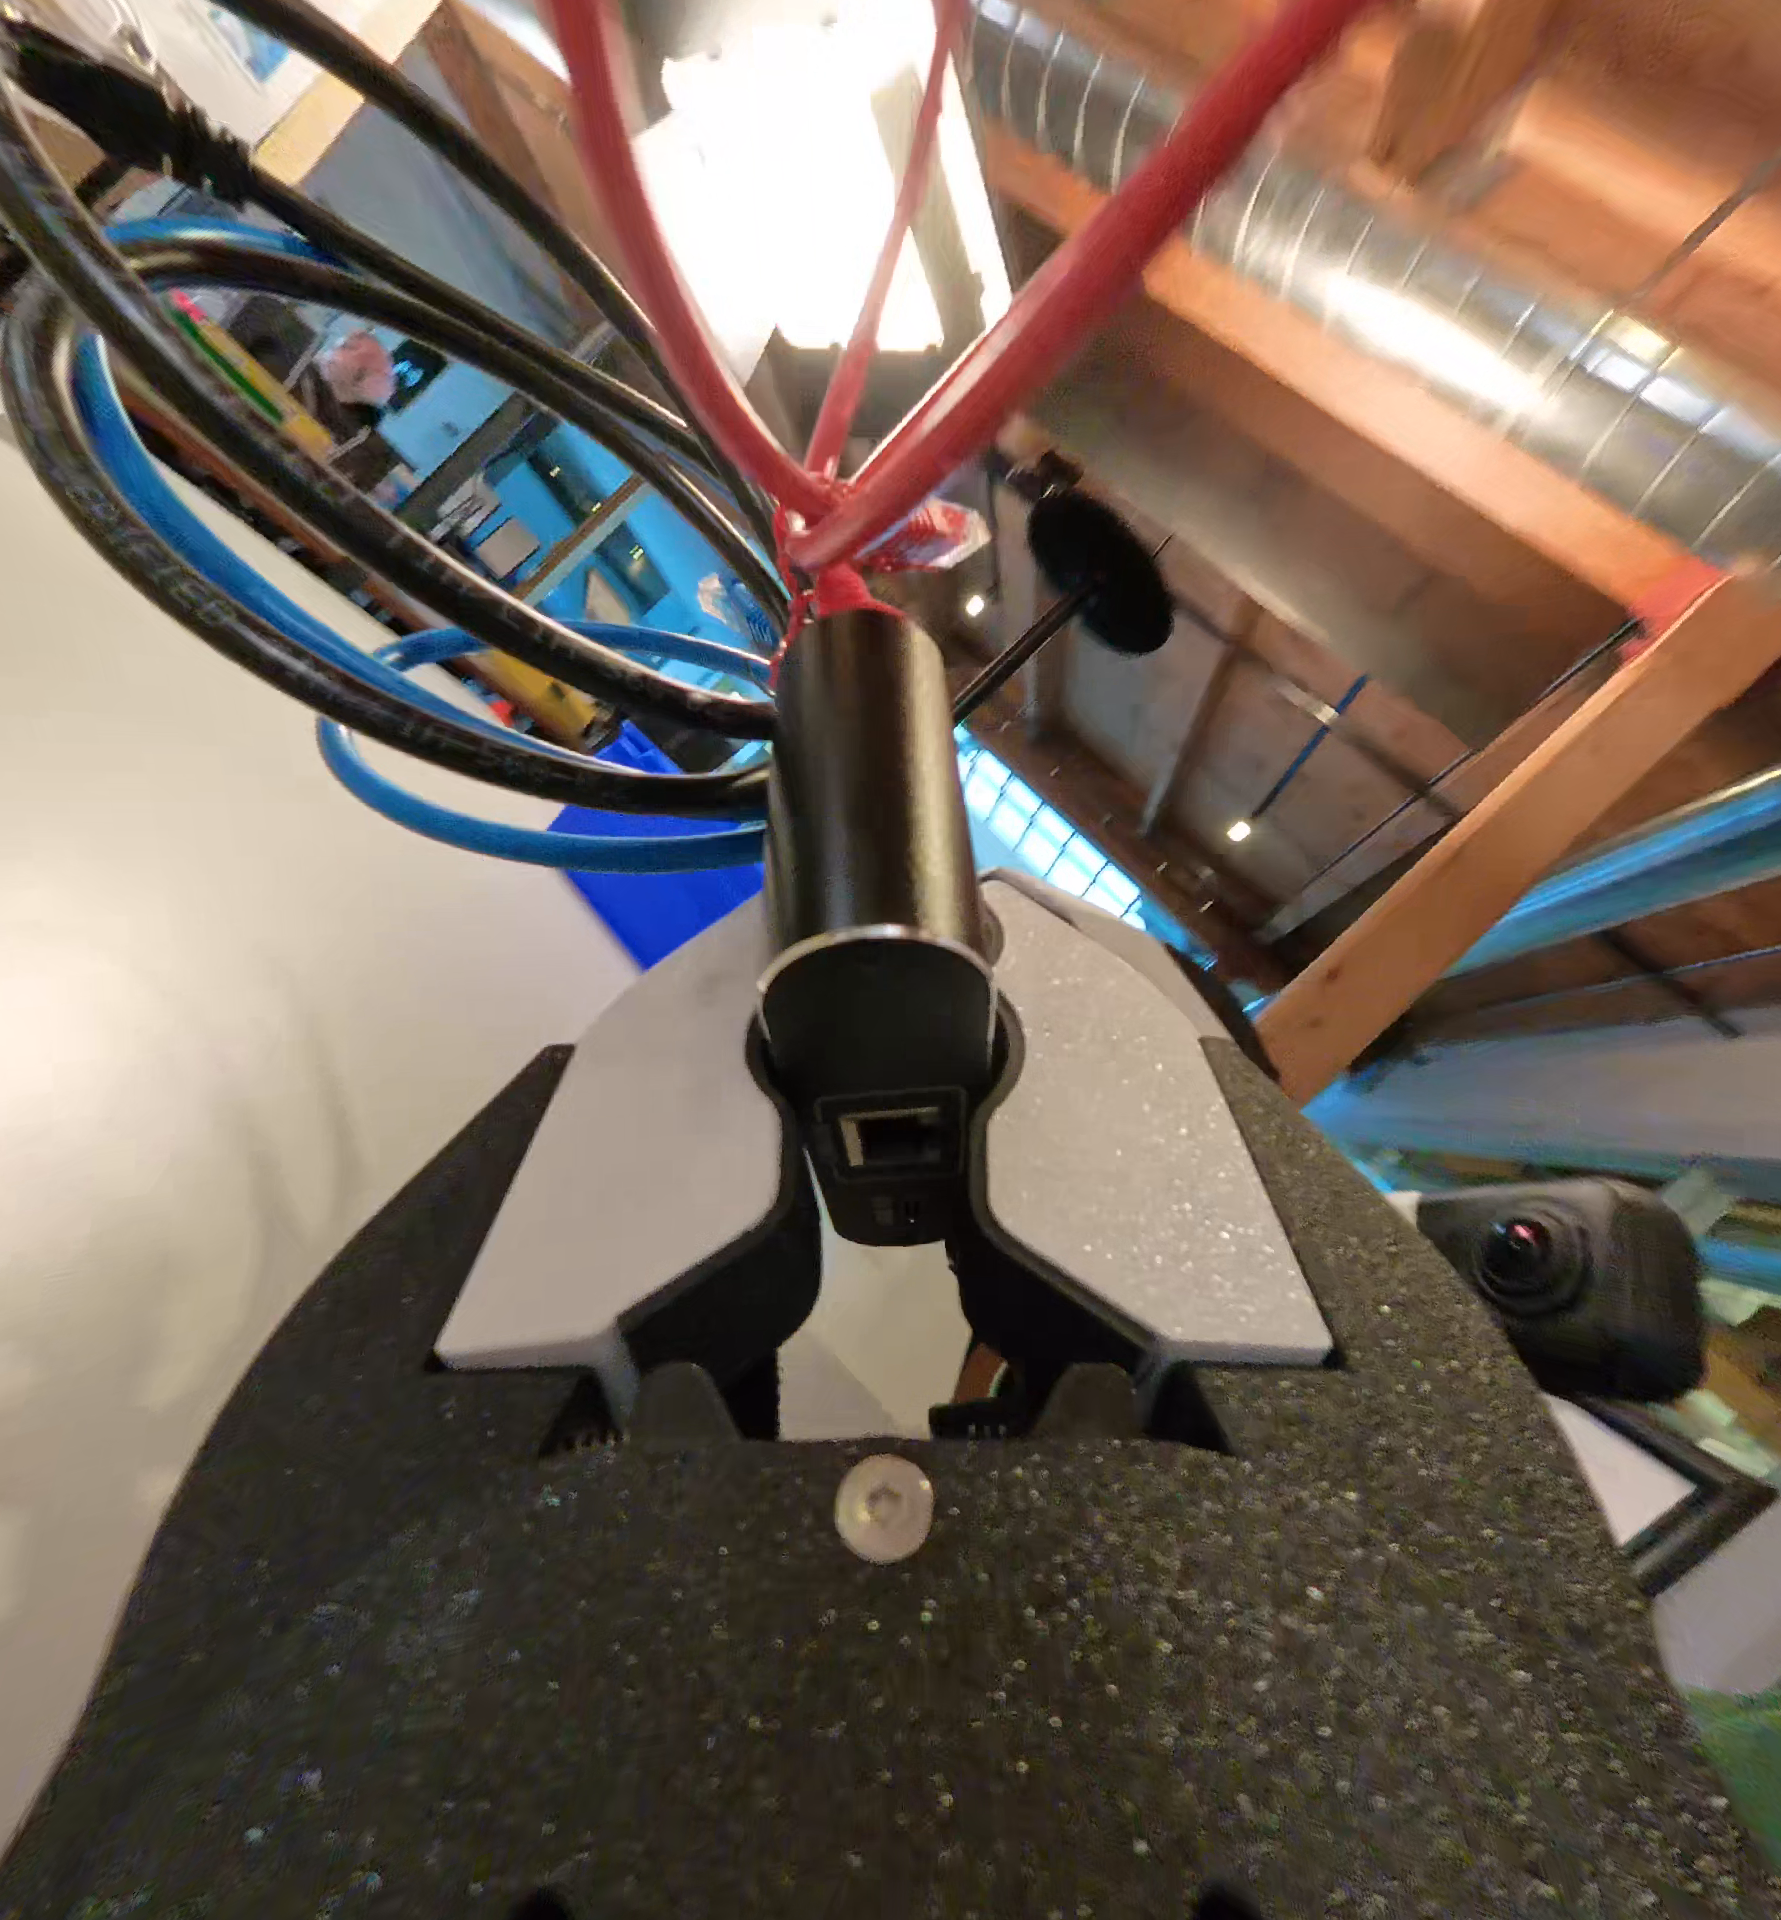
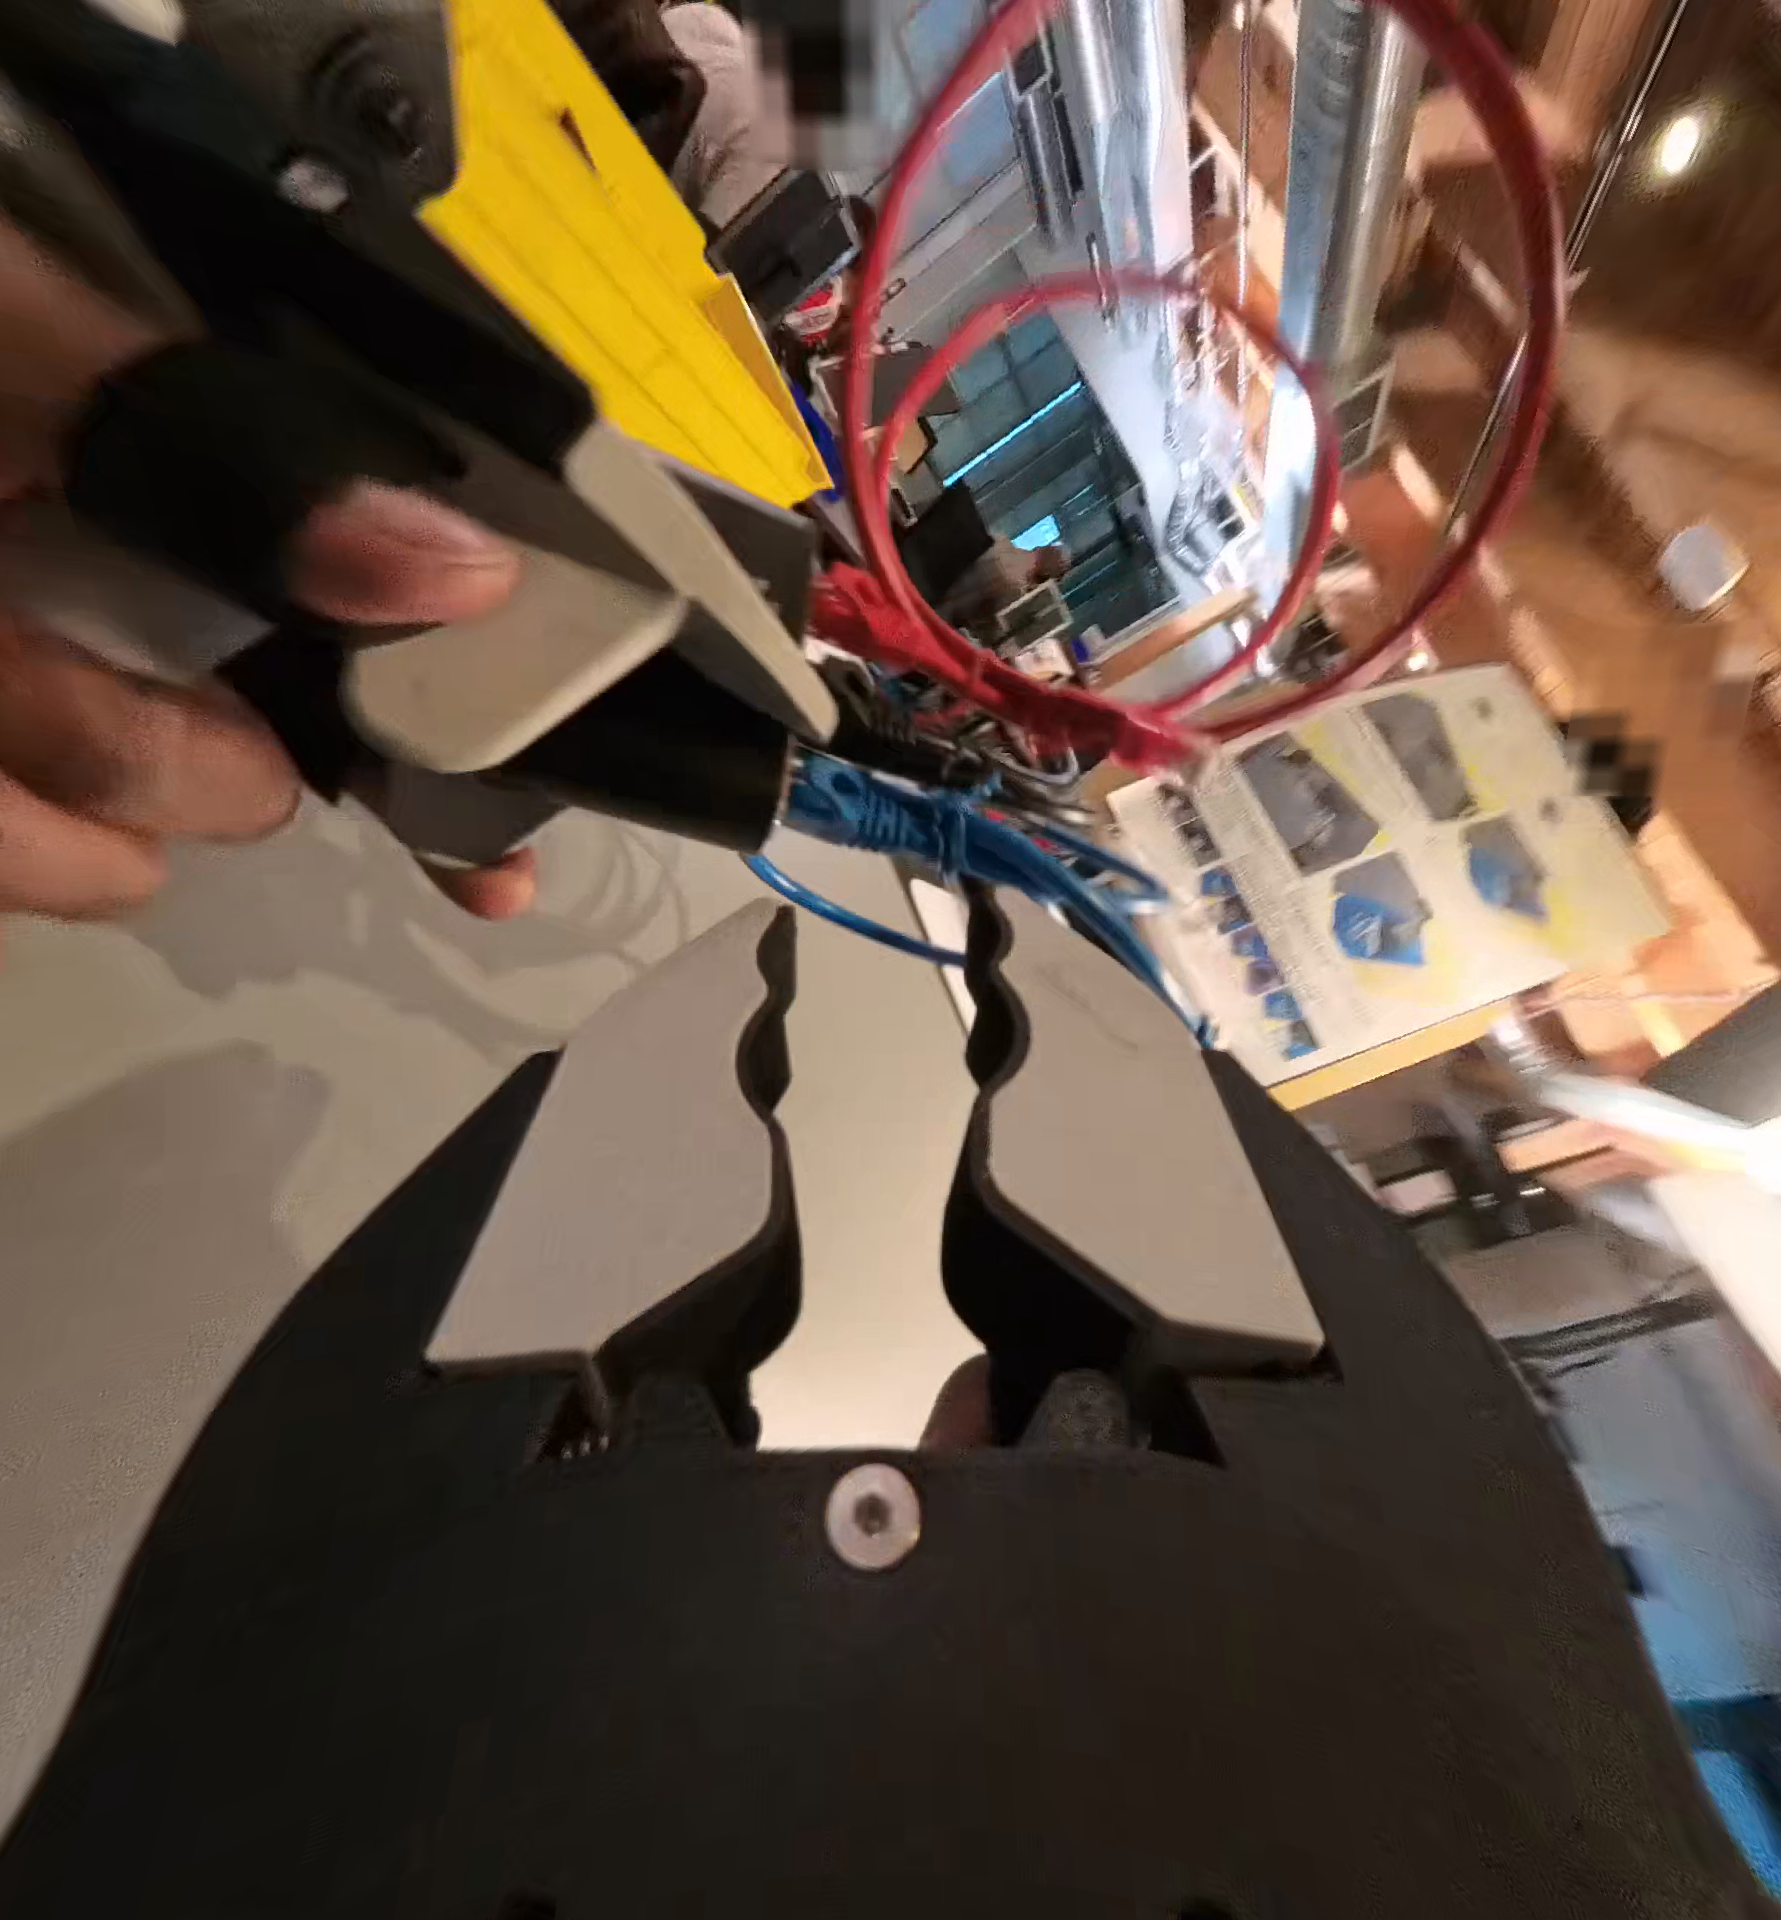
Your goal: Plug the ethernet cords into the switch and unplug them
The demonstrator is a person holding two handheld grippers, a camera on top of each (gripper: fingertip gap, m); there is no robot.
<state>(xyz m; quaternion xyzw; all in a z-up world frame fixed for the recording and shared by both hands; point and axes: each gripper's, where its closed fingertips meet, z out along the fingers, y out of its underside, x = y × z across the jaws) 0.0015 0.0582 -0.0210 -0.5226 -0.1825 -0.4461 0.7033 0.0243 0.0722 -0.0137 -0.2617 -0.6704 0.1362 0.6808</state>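
Left gripper (image 1: 881,1039) clamped on switch (image 1: 870,831); right gripper (image 2: 881,966) open, should pinch blue plug (image 2: 844,805) squarely

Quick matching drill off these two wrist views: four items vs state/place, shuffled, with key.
Items:
1. left gripper
2. right gripper
3. red cord
4. switch

States:
A. looped above the switch
B. open, holding nothing
C. black, one end port empty, lifted off the table
D. shut on the switch

Pairs: 1-D, 2-B, 3-A, 4-C
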